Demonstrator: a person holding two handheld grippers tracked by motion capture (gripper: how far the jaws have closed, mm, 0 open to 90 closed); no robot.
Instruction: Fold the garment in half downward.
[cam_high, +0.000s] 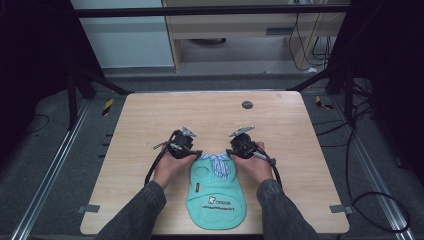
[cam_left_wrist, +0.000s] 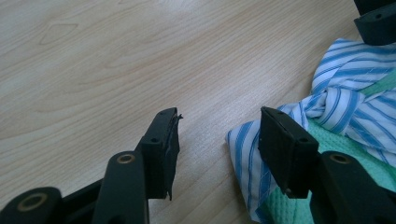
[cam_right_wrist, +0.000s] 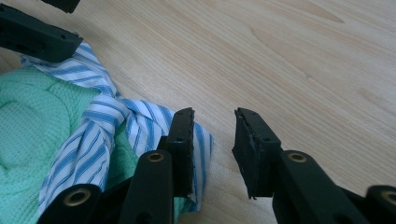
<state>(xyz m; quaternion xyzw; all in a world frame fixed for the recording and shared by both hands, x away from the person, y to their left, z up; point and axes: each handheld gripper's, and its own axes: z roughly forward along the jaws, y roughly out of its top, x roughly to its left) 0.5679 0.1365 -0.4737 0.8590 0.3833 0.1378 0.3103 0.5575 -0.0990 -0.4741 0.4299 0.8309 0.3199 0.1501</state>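
flatly, waffle-knit mint bib with striped cotton collar on woodgrain table

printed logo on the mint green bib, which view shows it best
The high view: the whole mint green waffle-knit bib lies flat there, its white printed logo near the bottom hem. Both gripper views catch the bib's green fabric and striped collar, without the logo.

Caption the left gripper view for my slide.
Open black jaws straddle bare wood table beside blue-striped collar of mint knit garment.

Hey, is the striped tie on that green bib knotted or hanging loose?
Knotted. The blue-and-white striped tie is wound into a knot at the top of the green bib, its ends spreading out from it.
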